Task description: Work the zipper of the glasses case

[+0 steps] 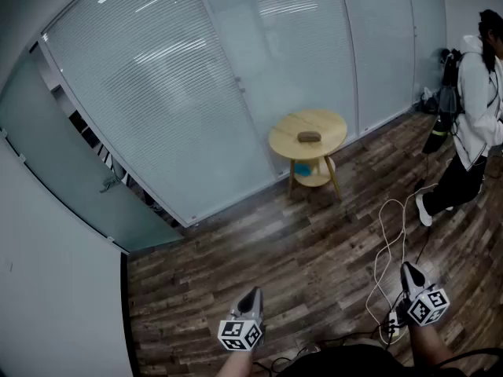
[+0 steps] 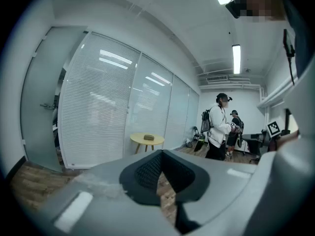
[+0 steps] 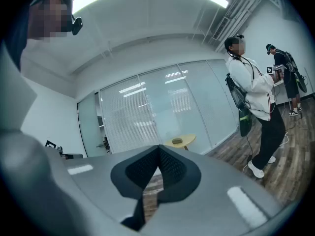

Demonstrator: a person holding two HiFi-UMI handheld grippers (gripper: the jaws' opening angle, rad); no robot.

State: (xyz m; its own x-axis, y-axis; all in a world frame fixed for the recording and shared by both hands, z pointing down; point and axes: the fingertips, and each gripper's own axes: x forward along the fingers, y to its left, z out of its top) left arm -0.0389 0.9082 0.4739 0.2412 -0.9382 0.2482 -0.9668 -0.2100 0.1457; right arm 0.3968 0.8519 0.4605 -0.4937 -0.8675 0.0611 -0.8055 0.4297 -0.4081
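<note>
Item 1, glasses case (image 1: pixel 308 137): dark and oblong, lying near the centre of a round wooden table (image 1: pixel 281 141); its zipper is too small to make out. In the head view it sits at about 1 o'clock from the left gripper (image 1: pixel 252 294) and about 11 o'clock from the right gripper (image 1: pixel 408 271). It is well apart from both and touched by neither. Item 2, surroundings: the table stands just beside a glass wall with blinds (image 1: pixel 181 93), which runs along its 12 o'clock side. Its lower shelf (image 1: pixel 321 179) carries a small blue object (image 1: pixel 302 169), possibly a cloth or box. Bare wood floor (image 1: pixel 306 250) lies between both grippers and the table. A white cable (image 1: pixel 383 242) loops on the floor at 12 o'clock of the right gripper, running up toward a person in a white top (image 1: pixel 481 108) who stands at 3 o'clock of the table. A 2nd person (image 2: pixel 234 132) shows farther off in both gripper views. Item 3, grippers: 2, both with tips pointing toward the table. The left gripper view shows the jaws pressed together with nothing between them. The right gripper view shows the jaws likewise closed tight and empty.
</note>
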